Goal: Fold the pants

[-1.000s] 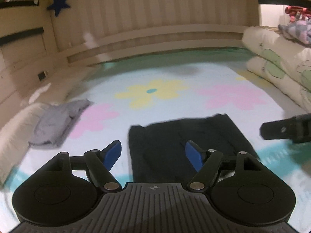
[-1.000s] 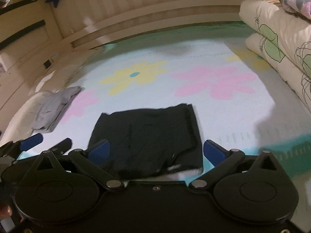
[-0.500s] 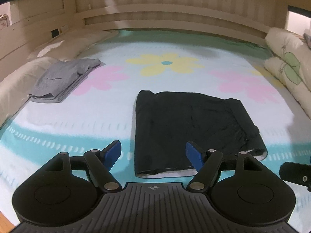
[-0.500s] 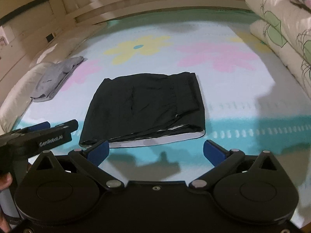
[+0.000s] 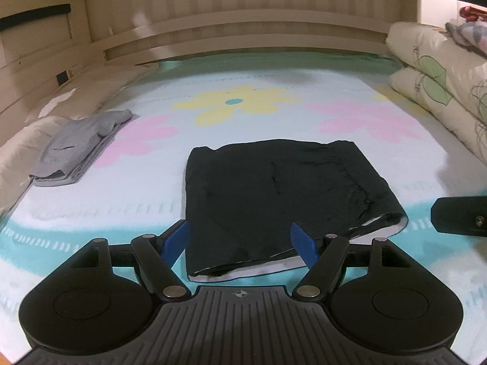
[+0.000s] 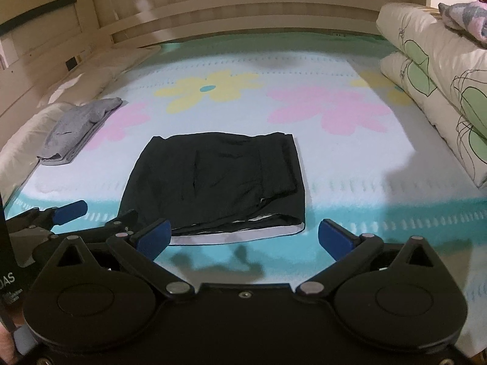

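I've dropped both claws closer: left gripper (image 5: 240, 240) and right gripper (image 6: 243, 237) gape wide, empty (nothing pinched), folded black fabric pants (image 6: 219, 179) just ahead — next fold looks ready.

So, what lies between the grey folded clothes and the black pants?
Nothing: only bare flowered sheet separates the grey clothes from the black pants. Both wrist views show it.

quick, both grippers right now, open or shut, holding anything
left gripper: open, holding nothing, black pants just ahead of its fingers.
right gripper: open, holding nothing.
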{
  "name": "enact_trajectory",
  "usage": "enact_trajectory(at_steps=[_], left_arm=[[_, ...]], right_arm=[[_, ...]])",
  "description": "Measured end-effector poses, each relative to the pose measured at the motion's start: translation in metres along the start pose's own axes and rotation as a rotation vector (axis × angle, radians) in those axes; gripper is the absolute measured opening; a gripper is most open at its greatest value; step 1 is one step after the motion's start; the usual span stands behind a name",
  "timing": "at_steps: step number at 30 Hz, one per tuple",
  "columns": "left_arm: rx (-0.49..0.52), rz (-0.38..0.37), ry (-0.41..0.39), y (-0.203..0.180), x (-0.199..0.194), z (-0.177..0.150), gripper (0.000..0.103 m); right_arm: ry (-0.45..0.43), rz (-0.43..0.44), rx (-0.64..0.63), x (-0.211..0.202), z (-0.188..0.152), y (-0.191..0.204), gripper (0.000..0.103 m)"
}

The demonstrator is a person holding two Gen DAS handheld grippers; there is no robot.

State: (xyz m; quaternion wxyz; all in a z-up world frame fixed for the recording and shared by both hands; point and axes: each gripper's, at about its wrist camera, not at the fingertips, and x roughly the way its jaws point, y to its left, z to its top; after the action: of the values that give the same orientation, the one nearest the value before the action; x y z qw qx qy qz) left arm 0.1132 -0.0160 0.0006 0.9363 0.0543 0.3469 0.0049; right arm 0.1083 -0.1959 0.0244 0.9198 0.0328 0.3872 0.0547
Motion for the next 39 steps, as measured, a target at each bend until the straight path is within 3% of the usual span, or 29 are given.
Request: enact_trajectory(at_steps=[12,26,39], left_arm=[[-0.107,-0.007,0.032,0.009,0.007,0.003,0.072],[-0.119,-0.012,0.014,0.008,0.000,0.005,0.072],[-0.133,-0.021,0.028,0.009,0.000,0.006,0.072]], right_arm=[[0.022,-0.011,-0.055,0.000,-0.002,-0.002,0.103],[0.049,-0.028,0.005,0.007,-0.003,-0.027,0.103],[0.052,-0.033,-0.031,0.011,-0.003,-0.022,0.103]])
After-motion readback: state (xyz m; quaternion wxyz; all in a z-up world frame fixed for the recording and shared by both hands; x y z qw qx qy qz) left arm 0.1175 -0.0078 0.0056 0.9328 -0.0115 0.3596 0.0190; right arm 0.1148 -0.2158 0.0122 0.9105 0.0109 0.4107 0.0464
